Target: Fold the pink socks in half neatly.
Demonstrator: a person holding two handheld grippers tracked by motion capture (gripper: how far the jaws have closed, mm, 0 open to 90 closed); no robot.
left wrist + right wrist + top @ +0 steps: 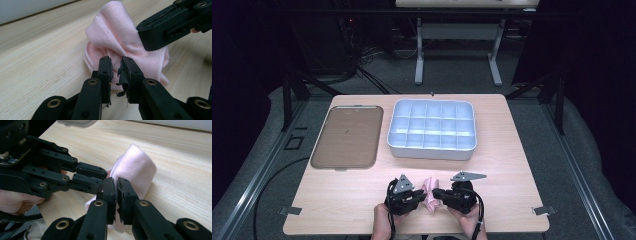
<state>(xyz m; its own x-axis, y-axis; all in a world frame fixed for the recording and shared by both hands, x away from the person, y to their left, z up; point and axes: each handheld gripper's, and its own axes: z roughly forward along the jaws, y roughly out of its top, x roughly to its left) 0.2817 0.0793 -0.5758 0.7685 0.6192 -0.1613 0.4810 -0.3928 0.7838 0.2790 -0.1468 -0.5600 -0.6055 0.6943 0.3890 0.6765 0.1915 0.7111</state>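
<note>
A bunched pink cloth point(430, 194) lies on the wooden table near its front edge, between my two grippers. In the left gripper view the cloth point(117, 32) rises just beyond my left gripper point(116, 62), whose jaws stand a narrow gap apart with frayed pads and nothing pressed between them. My right gripper point(116, 181) has its jaws together at the cloth's point(137, 167) near fold and seems to pinch it. Seen from above, the left gripper point(423, 195) and the right gripper point(435, 193) point at each other across the cloth.
A white tray point(432, 151) divided into several compartments stands at the middle back of the table. A flat brown lid point(347, 136) lies to its left. The table's front edge runs just below my hands.
</note>
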